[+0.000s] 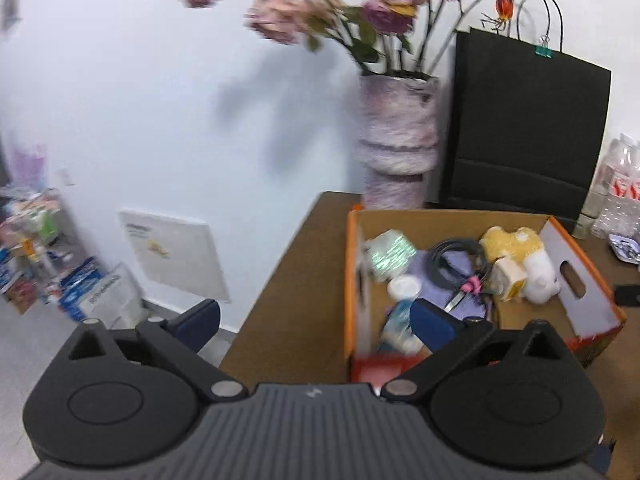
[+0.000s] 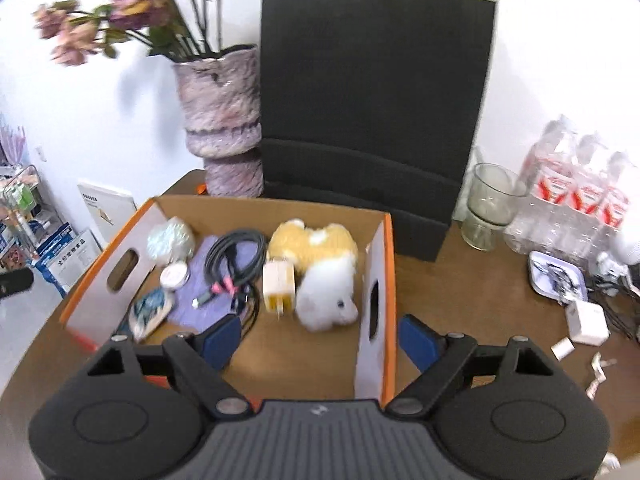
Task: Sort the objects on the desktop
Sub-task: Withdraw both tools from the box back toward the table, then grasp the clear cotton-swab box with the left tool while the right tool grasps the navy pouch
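Note:
An open cardboard box [image 2: 374, 264] with orange edges sits on the brown desk [image 2: 472, 292]. It holds a yellow and white plush toy [image 2: 320, 264], a coiled black cable [image 2: 236, 258], a white charger [image 2: 279, 280], a round white tin [image 2: 175, 276], a purple cloth and a shiny wrapped packet [image 2: 170, 238]. My right gripper [image 2: 320, 338] is open and empty, its fingers astride the box's right wall. My left gripper [image 1: 316, 320] is open and empty over the box's near left corner; the box [image 1: 580, 280] and plush [image 1: 516, 256] show there too.
A purple vase [image 2: 224, 120] of flowers and a black paper bag [image 2: 372, 112] stand behind the box. To the right are a glass cup [image 2: 490, 204], packed water bottles [image 2: 576, 196], a small tray [image 2: 556, 276], a white adapter [image 2: 586, 322] and cables. The desk's left edge drops to the floor.

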`<state>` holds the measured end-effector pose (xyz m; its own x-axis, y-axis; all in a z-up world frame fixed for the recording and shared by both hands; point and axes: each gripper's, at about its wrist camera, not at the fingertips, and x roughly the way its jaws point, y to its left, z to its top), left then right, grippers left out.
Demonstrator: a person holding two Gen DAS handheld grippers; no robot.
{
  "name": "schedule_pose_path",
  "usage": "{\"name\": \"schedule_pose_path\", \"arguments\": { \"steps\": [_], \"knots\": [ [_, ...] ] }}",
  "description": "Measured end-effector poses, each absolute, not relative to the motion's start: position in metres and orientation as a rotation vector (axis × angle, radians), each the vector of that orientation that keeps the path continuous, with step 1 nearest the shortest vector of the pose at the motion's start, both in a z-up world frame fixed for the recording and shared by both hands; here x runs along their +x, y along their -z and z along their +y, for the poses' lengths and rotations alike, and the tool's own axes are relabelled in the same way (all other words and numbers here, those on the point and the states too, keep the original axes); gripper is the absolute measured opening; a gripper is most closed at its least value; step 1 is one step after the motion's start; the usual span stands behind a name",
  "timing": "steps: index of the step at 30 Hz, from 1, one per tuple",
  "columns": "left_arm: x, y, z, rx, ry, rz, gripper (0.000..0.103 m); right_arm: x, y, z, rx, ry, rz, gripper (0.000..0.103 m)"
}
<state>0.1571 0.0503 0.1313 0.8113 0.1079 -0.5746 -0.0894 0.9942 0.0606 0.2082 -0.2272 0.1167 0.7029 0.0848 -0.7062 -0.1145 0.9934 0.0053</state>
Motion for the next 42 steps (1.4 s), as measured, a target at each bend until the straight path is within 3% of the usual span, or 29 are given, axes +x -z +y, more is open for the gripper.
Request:
{"name": "schedule_pose_path", "arguments": {
  "steps": [14, 24, 36, 42],
  "knots": [
    [-0.029, -0.044, 0.022, 0.05, 0.02, 0.507, 0.103, 0.014, -0.032, -0.217, -0.039, -0.071, 0.614, 0.09],
    [-0.093, -0.018, -0.004, 0.096, 0.144, 0.57, 0.103, -0.076, -0.002, -0.189, -0.075, -0.195, 0.612, 0.09],
    [-0.065, -0.016, 0.0, 0.052, 0.141, 0.618, 0.103, -0.084, 0.008, -0.188, -0.079, -0.215, 0.637, 0.09],
    [-0.004, -0.041, 0.01, -0.005, 0.225, 0.601, 0.103, -0.044, 0.0, -0.19, -0.126, -0.202, 0.565, 0.089]
  ]
}}
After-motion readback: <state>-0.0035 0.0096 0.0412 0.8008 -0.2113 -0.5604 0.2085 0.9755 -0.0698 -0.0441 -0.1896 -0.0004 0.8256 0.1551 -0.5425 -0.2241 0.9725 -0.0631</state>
